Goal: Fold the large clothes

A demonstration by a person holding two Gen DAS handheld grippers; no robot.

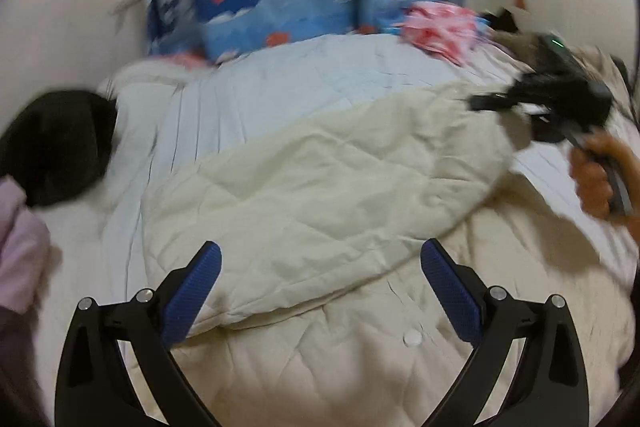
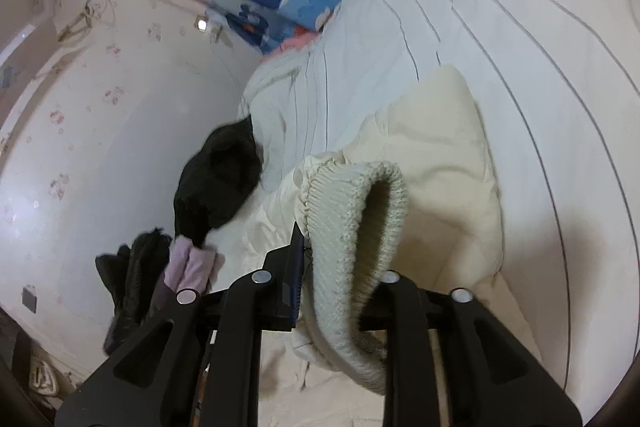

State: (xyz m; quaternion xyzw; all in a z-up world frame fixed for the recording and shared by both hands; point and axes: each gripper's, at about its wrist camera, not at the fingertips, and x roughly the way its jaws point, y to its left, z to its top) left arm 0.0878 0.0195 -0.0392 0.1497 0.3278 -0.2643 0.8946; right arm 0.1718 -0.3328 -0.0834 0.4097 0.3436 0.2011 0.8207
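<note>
Our left hand-held gripper (image 1: 320, 287) is wide and holds nothing. The cream coat (image 1: 304, 187) lies on the bed (image 1: 280, 83) just ahead of it, its folded sleeve running long from near left to far right. Our right hand-held gripper (image 2: 344, 267) has the knit cuff (image 2: 360, 227) between its narrow jaws, so it is nearer.

Ahead of my left jaws, the pale striped bed sheet (image 1: 256, 99) lies open up to the whale-print pillows (image 1: 256, 7). A black garment (image 1: 52, 147) blocks the frame's left edge, pink clothes (image 1: 444, 27) the upper right. The cream jacket (image 1: 320, 187) fills the centre, its ribbed cuff (image 2: 352, 227) draped between my right jaws.
</note>
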